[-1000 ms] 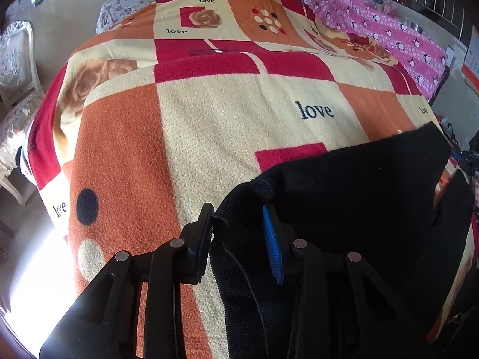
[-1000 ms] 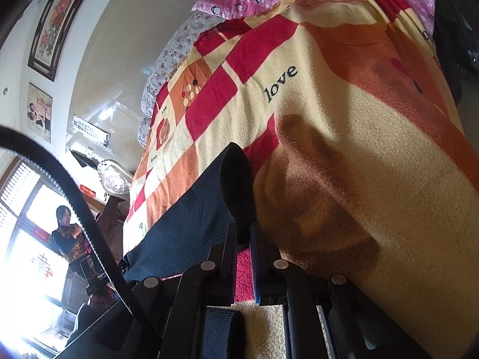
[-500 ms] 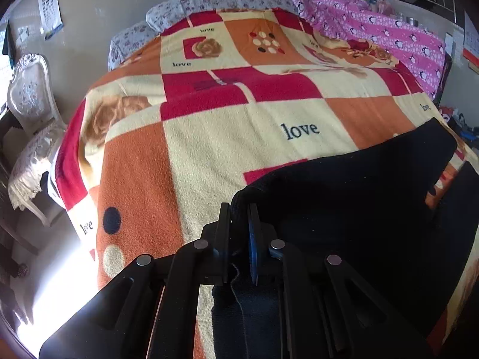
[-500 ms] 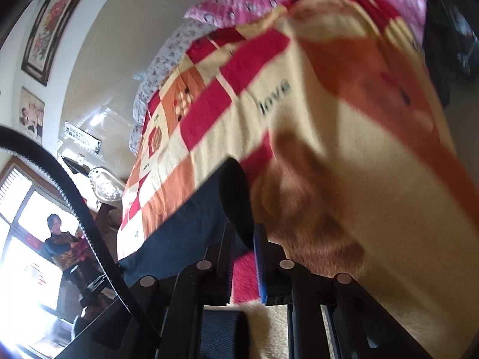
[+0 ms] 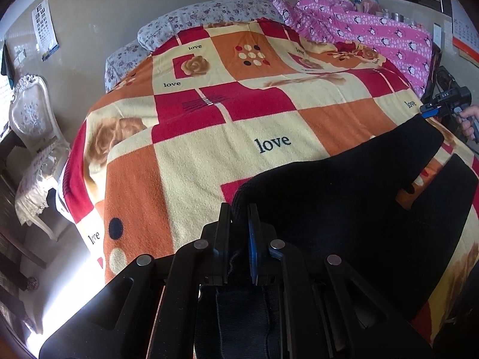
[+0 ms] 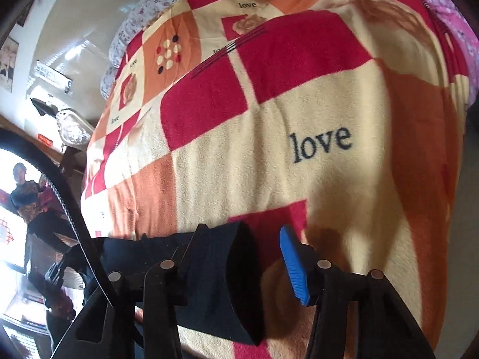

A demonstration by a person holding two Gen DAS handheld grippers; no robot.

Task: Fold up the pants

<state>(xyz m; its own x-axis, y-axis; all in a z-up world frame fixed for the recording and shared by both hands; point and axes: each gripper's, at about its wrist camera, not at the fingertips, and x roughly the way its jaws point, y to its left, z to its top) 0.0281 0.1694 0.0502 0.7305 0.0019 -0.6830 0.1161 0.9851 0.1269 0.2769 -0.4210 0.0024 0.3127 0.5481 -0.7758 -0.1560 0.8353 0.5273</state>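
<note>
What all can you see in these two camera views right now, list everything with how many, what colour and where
pants: one, black, near end of the bed, one edge in the left gripper
blanket: one, red, orange and cream checks, covering the bed
pillows: floral grey-white, head of the bed
pink quilt: one, far right of the bed
chair: one, white, left of the bed
eye chart: one, on the wall
bystander: one, by the window
left gripper: black, shut on the pants
right gripper: black with blue pad, jaws opening, a pants fold between them
hand: one, holding the right gripper

Both wrist views low, sharing blanket (image 5: 209,155)
</note>
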